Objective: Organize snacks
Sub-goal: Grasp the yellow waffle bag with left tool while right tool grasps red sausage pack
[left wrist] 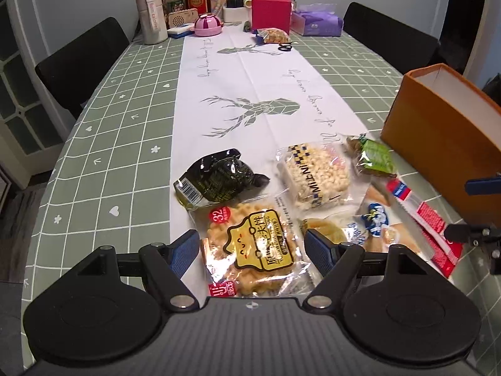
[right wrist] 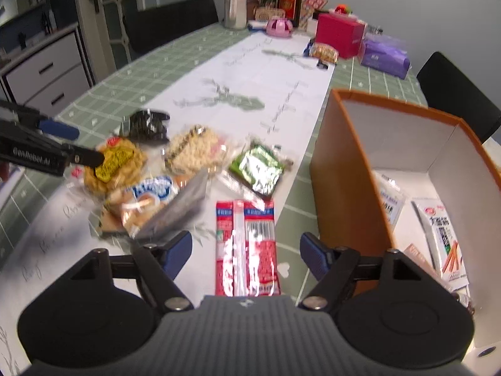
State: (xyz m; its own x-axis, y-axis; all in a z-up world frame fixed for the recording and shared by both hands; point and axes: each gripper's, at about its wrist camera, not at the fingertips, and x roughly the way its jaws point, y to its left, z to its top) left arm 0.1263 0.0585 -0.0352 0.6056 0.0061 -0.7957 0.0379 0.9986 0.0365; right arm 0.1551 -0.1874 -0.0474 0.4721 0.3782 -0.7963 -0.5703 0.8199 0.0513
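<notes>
The yellow-label waffle pack is cut off at its near end by the body of the left gripper. The red packet is hidden the same way at 6 o'clock, under the right gripper. In the right wrist view, the snack pile is smeared by blur, so the words on the blue-label bread bag cannot be read. Part of that bag is covered by a grey blurred wrapper. The orange box is cut by the picture's edge at 3 o'clock in the left wrist view. The small things at 12 o'clock, past the pink box, are too small to tell.
</notes>
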